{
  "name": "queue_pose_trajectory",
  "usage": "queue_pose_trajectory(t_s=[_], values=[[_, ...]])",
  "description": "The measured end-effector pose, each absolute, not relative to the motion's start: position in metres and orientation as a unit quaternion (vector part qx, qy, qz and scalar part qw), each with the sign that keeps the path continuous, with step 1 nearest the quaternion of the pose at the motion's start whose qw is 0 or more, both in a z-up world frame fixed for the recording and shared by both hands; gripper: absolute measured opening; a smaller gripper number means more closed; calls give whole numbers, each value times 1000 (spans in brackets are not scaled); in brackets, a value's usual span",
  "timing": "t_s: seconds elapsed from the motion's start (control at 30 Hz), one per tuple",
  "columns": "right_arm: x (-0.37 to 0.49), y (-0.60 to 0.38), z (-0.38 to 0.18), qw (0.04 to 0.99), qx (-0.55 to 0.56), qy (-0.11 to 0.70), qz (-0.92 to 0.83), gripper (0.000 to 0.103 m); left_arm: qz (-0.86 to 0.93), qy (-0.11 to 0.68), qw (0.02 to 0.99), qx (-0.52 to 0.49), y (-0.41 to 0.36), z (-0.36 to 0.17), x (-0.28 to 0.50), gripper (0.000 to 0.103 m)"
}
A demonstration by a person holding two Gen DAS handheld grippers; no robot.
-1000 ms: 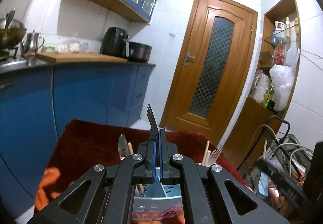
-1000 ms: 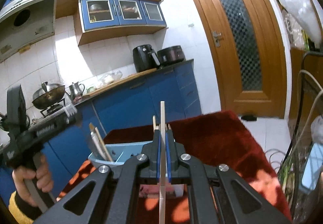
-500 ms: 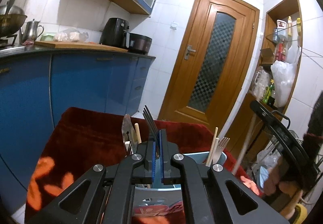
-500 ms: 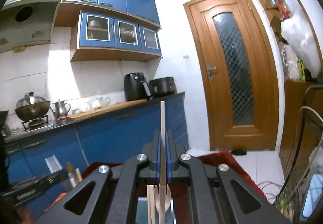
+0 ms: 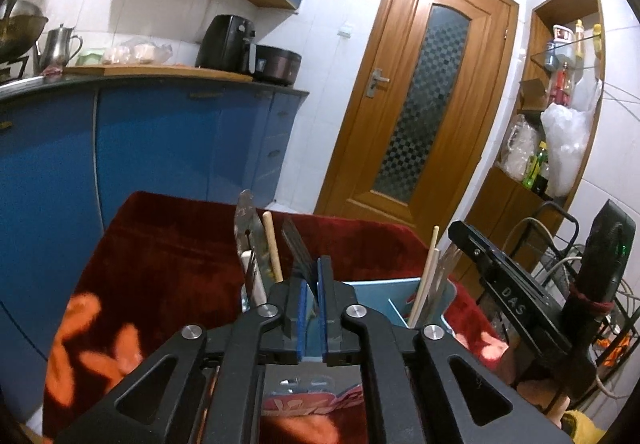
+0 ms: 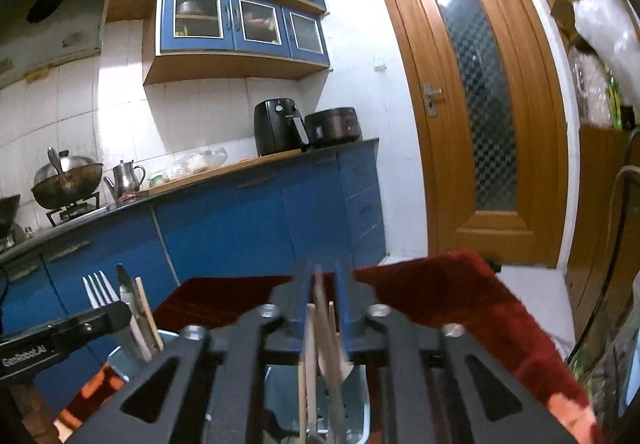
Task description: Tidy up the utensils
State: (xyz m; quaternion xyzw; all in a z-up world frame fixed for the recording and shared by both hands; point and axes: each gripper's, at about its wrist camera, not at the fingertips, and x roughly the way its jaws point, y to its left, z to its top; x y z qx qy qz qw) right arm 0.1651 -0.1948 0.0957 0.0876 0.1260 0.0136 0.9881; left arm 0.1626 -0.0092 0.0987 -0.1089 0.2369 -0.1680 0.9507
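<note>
Your left hand-held gripper (image 5: 313,286) is matt black plastic with bright metal screws and smooth blue pads (image 5: 301,310). It hangs over a smooth pale-blue plastic holder (image 5: 400,296) of plain wooden sticks (image 5: 426,280) and a dull, smeared metal blade (image 5: 246,224). Under it lies plush red cloth (image 5: 168,260). At far right you see a glossy varnished wooden door (image 5: 424,104).

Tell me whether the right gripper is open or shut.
Open. In the right wrist view the right gripper's blue pads stand apart, with a blurred wooden stick loose between them above the blue holder.
</note>
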Motion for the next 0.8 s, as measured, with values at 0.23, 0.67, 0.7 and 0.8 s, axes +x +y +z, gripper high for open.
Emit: queue_pose_trajectory(t_s=[0.23,0.67,0.7,0.8], values=[[148,-194,109,988,89,120,26,26,-165,233,953,-101,-8,106,150,26],[96,-181,138,987,100,110,61,26,-171,197,962,-76,-7,138,99,28],[91,-179,139,987,101,109,65,26,-172,195,963,-75,-6,141,94,28],[76,-178,144,987,101,107,71,26,-167,189,965,-71,-4,146,78,28]])
